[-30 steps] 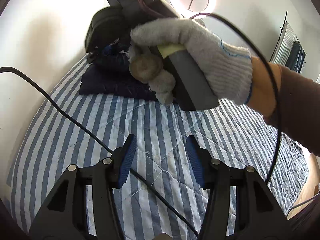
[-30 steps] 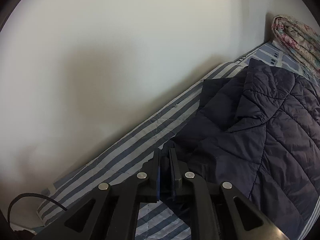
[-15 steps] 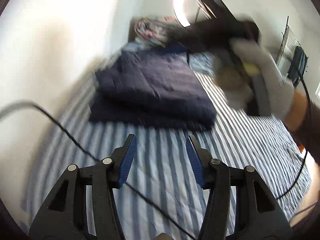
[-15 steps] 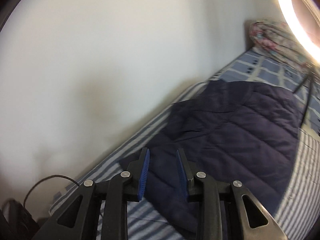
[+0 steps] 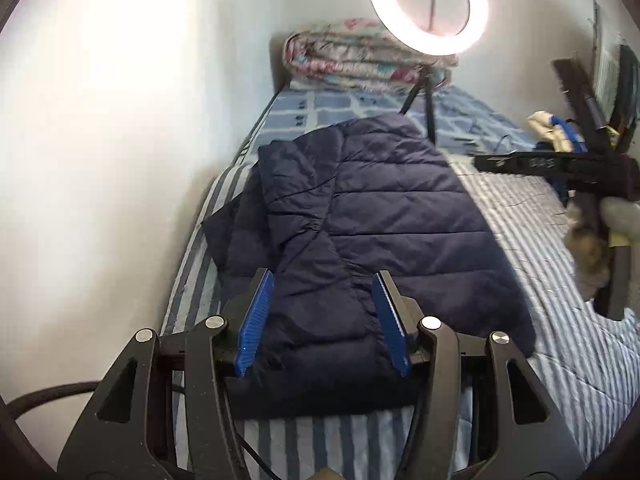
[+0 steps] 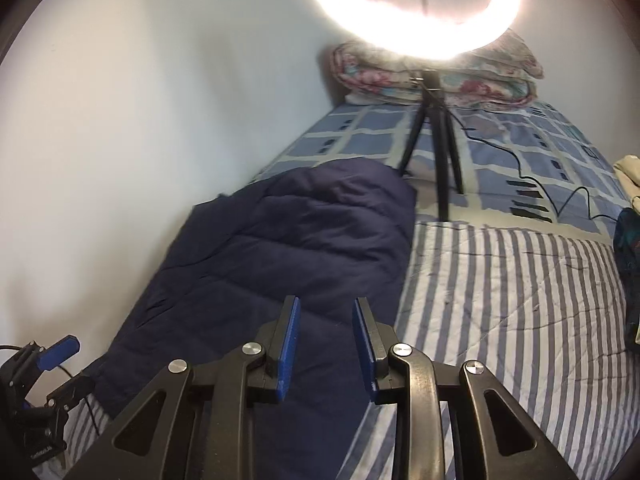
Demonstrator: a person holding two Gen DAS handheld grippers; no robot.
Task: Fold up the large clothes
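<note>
the navy quilted jacket point(image 5: 360, 216) lies folded on the striped bed point(image 5: 560, 280) beside the wall, its long axis running along the bed toward the floral bedding point(image 5: 352, 60). both the left gripper point(image 5: 324, 320) and right gripper point(image 6: 324, 344) hover over its near end, jaws apart and empty. the fold looks nearly done; next would likely be gripping the near hem to double it over.

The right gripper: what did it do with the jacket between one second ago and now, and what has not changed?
The right gripper was shut on the edge of the navy jacket one second ago. It has let go: its fingers now stand open and empty above the jacket, and it has drawn back toward the right. The left gripper stayed open and holds nothing. The jacket lies folded on the striped bed beside the wall.
</note>
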